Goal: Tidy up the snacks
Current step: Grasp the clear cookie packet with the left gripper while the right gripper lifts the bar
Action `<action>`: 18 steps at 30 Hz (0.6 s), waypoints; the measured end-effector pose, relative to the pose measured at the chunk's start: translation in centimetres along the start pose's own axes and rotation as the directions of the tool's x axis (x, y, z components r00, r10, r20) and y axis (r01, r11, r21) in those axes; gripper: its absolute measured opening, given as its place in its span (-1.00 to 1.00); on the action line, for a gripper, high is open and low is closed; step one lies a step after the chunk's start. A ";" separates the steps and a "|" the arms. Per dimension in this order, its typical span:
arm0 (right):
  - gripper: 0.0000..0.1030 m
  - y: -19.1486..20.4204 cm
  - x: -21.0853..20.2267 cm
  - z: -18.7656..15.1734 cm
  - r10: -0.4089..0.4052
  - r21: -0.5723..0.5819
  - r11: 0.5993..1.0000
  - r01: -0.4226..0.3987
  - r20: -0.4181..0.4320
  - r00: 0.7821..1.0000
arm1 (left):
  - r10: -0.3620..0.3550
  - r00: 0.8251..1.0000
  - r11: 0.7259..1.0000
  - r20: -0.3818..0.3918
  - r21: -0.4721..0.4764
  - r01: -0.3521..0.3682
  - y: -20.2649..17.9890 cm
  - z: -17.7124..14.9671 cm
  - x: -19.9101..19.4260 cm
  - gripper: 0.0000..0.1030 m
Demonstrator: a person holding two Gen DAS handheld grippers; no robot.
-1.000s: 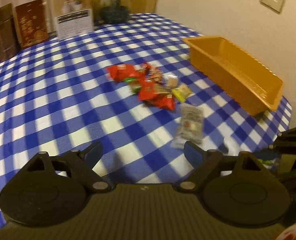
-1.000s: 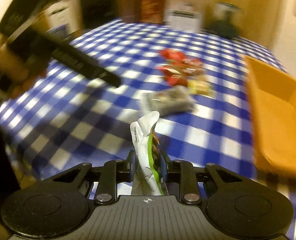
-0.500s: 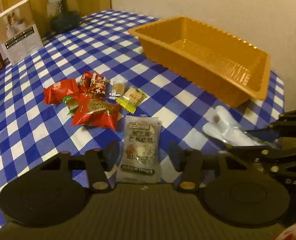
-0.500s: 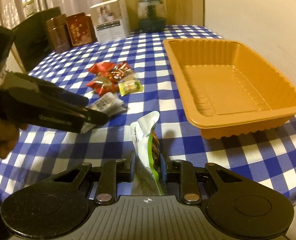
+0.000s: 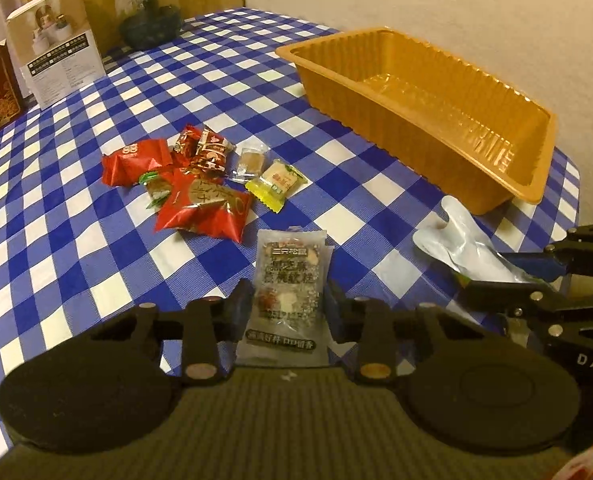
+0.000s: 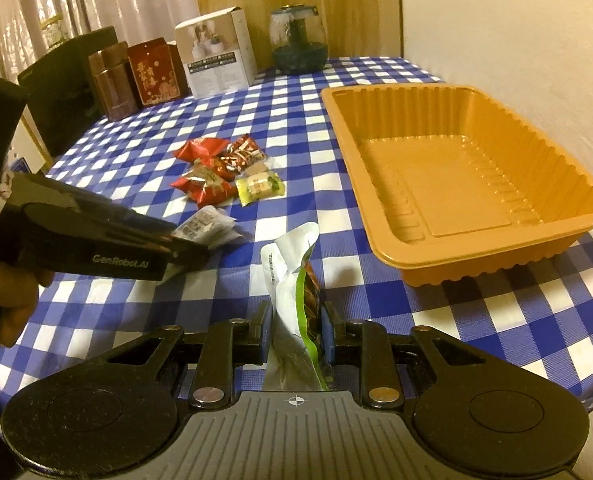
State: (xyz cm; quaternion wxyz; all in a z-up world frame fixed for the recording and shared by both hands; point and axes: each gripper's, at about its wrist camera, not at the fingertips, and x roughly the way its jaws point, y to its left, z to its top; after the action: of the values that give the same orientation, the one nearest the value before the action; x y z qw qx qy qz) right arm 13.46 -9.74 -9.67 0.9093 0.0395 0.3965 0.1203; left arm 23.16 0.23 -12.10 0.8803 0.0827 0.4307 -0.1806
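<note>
An orange plastic tray (image 5: pixel 508 184) (image 6: pixel 448 268) sits empty on the right of the blue checked table. My right gripper (image 6: pixel 294 326) is shut on a white and green snack bag (image 6: pixel 288 276), held left of the tray's near corner; the bag also shows in the left wrist view (image 5: pixel 468 254). My left gripper (image 5: pixel 288 306) has its fingers on both sides of a clear nut-cake packet (image 5: pixel 288 280) (image 6: pixel 208 228), closed to its edges. A pile of red and yellow snack packets (image 5: pixel 192 184) (image 6: pixel 224 176) lies beyond it.
At the table's far edge stand a white box (image 6: pixel 216 56), a red box (image 6: pixel 156 72), a brown tin (image 6: pixel 110 80) and a glass jar (image 6: pixel 298 40). A wall runs behind the tray. The table edge is close on the right.
My left gripper swung right and came down over the clear packet, its fingers narrowing around it. My right gripper turned toward the tray with the bag still held.
</note>
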 end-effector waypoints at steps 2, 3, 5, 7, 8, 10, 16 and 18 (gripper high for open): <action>-0.51 0.1 -0.3 0.0 0.003 -0.005 1.000 -0.003 0.012 1.000 | 0.004 1.000 1.000 0.001 -0.017 -0.004 0.2 -0.1 -0.5 -0.34; -0.51 0.2 -0.4 0.2 0.008 -0.007 1.000 -0.008 0.018 1.000 | 0.007 1.000 1.000 0.002 -0.025 -0.007 0.3 -0.1 -0.7 -0.34; -0.51 0.4 -0.7 0.3 0.021 -0.010 1.000 -0.020 0.037 0.999 | 0.008 1.000 0.999 0.009 -0.052 -0.007 0.7 -0.1 -1.3 -0.34; -0.51 0.7 -1.3 0.7 0.028 -0.017 0.999 -0.027 0.066 0.997 | 0.009 1.000 0.997 0.024 -0.076 -0.007 1.0 0.1 -2.1 -0.34; -0.51 0.7 -1.7 0.9 0.030 -0.016 0.999 -0.029 0.087 0.996 | 0.012 0.999 0.996 0.035 -0.084 -0.009 1.0 0.3 -2.6 -0.34; -0.51 0.7 -2.6 1.5 0.029 -0.012 1.000 -0.028 0.130 0.991 | 0.012 0.998 0.995 0.061 -0.101 -0.006 0.9 0.8 -3.6 -0.34; -0.51 -1.2 -5.0 4.3 -0.031 0.031 0.999 0.024 0.258 0.966 | -0.028 0.988 0.992 0.153 -0.115 0.046 -1.0 3.7 -5.8 -0.34; -0.50 -2.5 -5.1 5.0 -0.073 0.053 0.997 0.061 0.276 0.958 | -0.051 0.983 0.991 0.176 -0.113 0.072 -1.9 4.9 -5.9 -0.34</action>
State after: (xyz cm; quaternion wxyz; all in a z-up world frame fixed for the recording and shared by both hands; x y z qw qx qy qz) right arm 14.23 -13.28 -3.09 0.9583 0.0625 0.2689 0.0740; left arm 22.67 -1.57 -4.43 0.9117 0.0006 0.3651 -0.1883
